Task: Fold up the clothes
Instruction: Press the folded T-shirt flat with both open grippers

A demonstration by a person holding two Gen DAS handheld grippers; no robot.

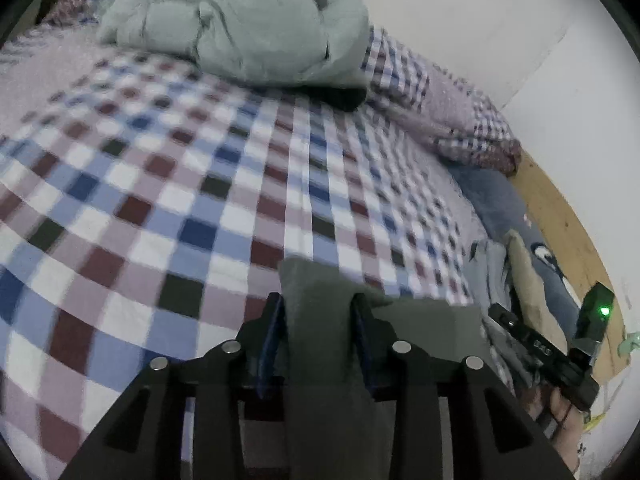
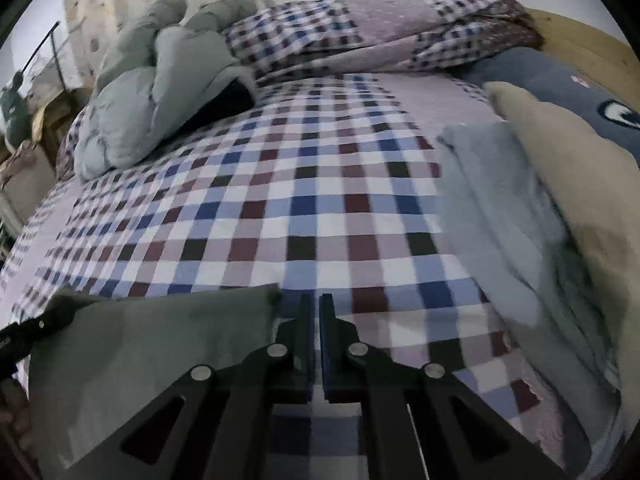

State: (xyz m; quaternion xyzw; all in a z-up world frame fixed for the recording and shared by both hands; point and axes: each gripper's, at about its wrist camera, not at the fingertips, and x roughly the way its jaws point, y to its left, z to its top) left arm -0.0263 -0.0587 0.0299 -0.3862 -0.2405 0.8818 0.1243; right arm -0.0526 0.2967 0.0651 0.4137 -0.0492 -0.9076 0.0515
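The left tongs (image 1: 320,304) are gripping a fold of the grey-green cloth (image 1: 316,280), their two fingers (image 1: 276,320) pressing it from either side while the fabric is bunching up between them and trailing back under the tool. The cloth is lying at the near edge of the bed, on the checked sheet (image 1: 180,184), and in the right wrist view it is spreading flat to the left of the right tongs (image 2: 316,312), just beside them. Those right tongs are standing nearly closed, with only a thin slit between the fingers and nothing in it; they are hovering over the bare checked sheet and are not gripping the cloth, though whether their left side is brushing its edge cannot be told.

In the left wrist view the right tool (image 1: 560,352) is showing at the lower right with a green light glowing on it, a hand (image 1: 564,420) wrapping its handle.

At the far side of the bed a pale green quilt (image 1: 248,24) is lying crumpled, with a checked pillow (image 2: 380,28) beside it. Along the right edge a light blue garment (image 2: 500,208) and a beige one (image 2: 568,168) are lying piled, touching one another, with a dark blue cushion (image 2: 560,80) behind them.
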